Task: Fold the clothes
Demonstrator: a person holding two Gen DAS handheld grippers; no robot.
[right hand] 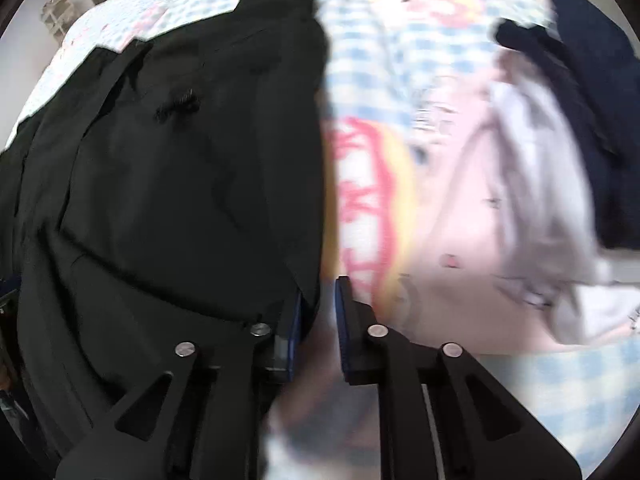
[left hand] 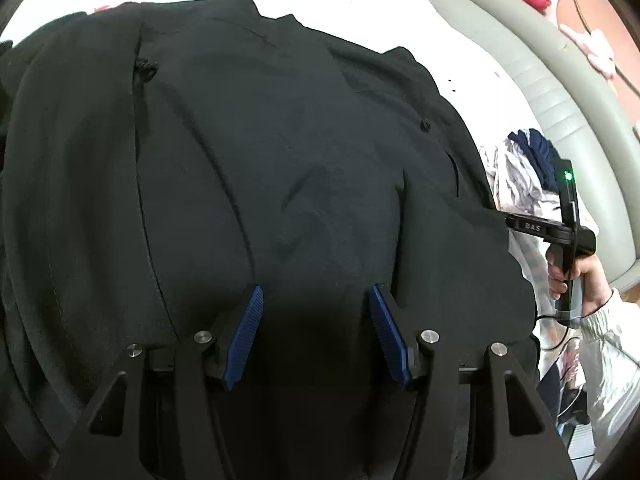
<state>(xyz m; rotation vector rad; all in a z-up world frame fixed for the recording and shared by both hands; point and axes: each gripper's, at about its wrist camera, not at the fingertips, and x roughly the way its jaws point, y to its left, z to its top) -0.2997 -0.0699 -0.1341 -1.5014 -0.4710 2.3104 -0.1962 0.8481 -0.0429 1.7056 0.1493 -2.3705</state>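
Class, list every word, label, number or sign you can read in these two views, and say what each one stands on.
"DAS" – pale letters on the black body of the right tool, seen from the left wrist view.
Red marks on the printed bed sheet – too blurred to read, and they may be a drawing, not letters.
The black garment shows no readable label.

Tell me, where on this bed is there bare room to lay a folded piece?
The checked bedsheet lies bare in a strip between the black garment and the heap of pale and navy clothes. More sheet shows beyond the garment's far edge. The right side, under that heap, is crowded.
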